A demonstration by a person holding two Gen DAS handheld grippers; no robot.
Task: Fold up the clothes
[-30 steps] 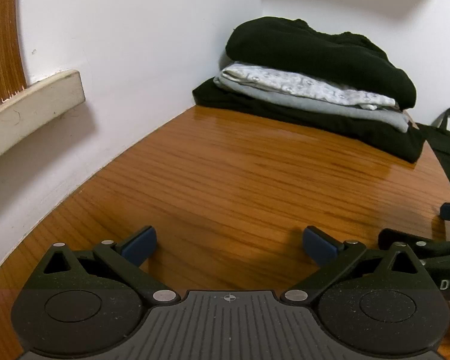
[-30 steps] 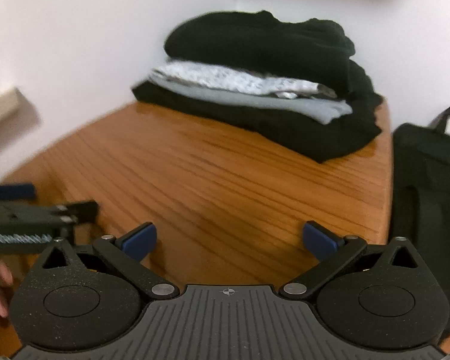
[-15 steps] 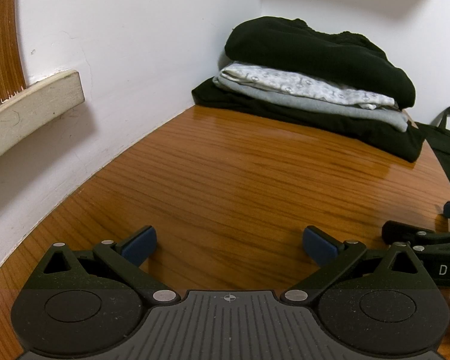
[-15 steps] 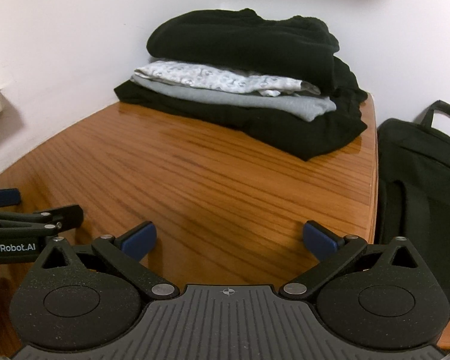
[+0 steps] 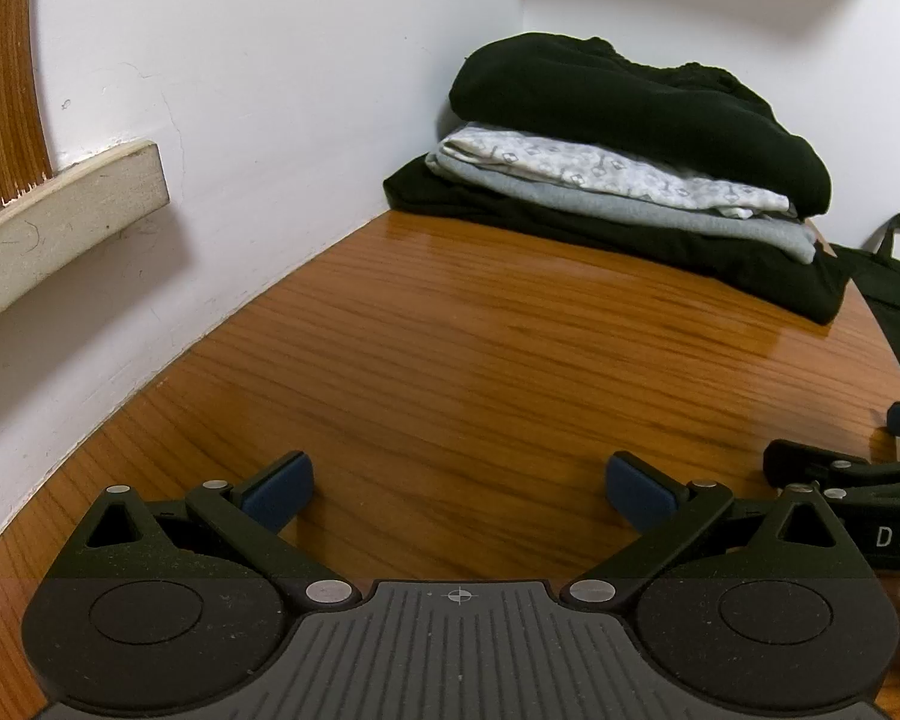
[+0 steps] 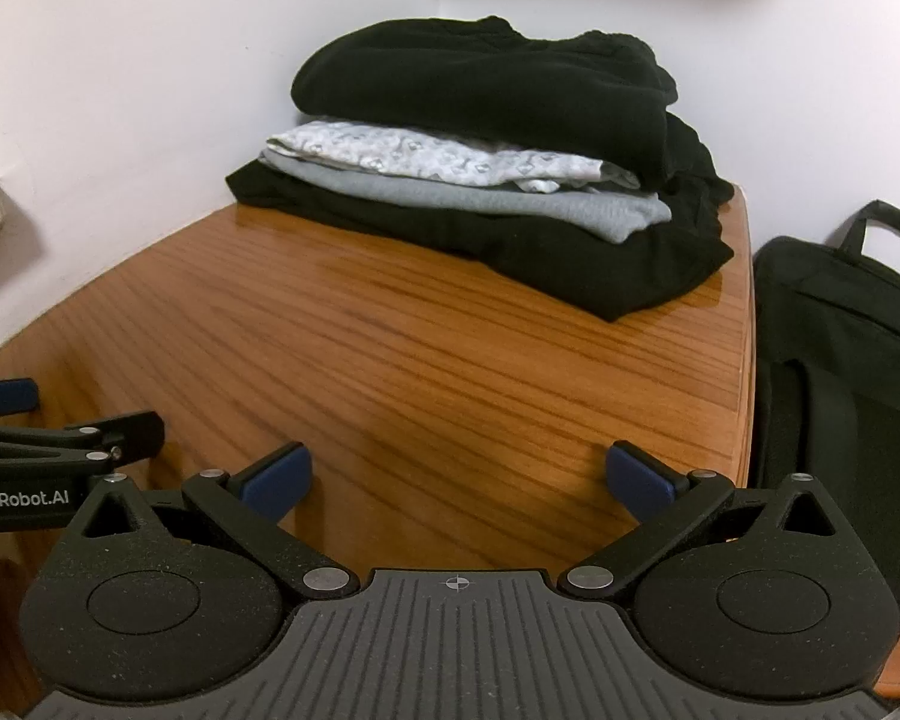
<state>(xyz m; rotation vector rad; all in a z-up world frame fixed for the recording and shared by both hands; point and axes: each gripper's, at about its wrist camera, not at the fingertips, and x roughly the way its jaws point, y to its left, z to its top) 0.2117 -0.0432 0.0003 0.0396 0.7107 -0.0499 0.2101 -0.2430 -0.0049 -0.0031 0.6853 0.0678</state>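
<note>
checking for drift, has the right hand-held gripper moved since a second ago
Yes. The right hand-held gripper swung left: the clothes stack and black bag slid rightward in its view.

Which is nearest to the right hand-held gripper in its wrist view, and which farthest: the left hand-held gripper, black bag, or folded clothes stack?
1. left hand-held gripper, beside it, lower left.
2. black bag, right, off the table.
3. folded clothes stack, far corner.

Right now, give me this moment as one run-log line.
left gripper: jaws open, empty | right gripper: jaws open, empty | folded stack: four garments, far corner of table | black bag: beside table
</note>
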